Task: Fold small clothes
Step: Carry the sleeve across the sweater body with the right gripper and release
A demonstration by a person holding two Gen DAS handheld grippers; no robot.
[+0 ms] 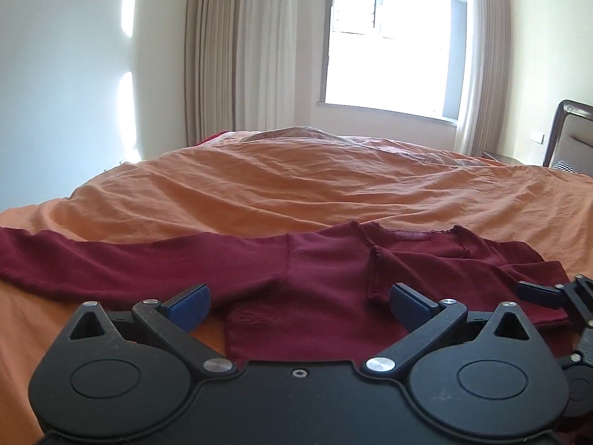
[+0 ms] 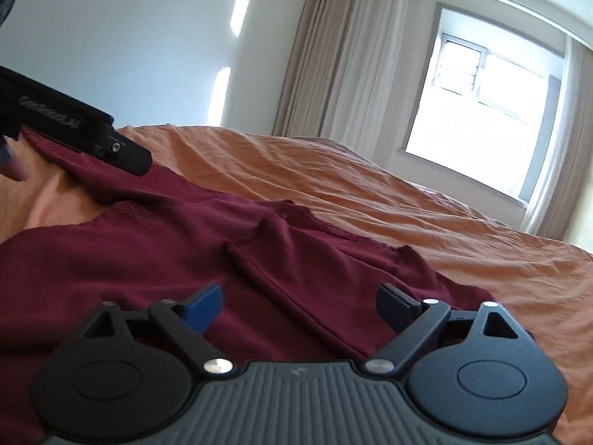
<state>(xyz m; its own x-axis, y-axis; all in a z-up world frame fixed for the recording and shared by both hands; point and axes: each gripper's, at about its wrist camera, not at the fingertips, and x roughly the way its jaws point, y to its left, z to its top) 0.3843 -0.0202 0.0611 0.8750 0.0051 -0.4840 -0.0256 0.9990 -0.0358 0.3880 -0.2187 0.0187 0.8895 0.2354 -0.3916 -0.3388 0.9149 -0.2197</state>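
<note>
Left wrist view: a maroon long-sleeved top (image 1: 318, 259) lies on an orange bedspread (image 1: 296, 178). One sleeve reaches out flat to the left; the other is already folded across the body. The left gripper (image 1: 300, 302), jaws wide apart and empty, hovers low over the top's near hem.

Right wrist view: the right gripper (image 2: 298, 304), also spread and empty, hangs above the top's folded sleeve (image 2: 296, 296). Most folding looks undone.
</note>
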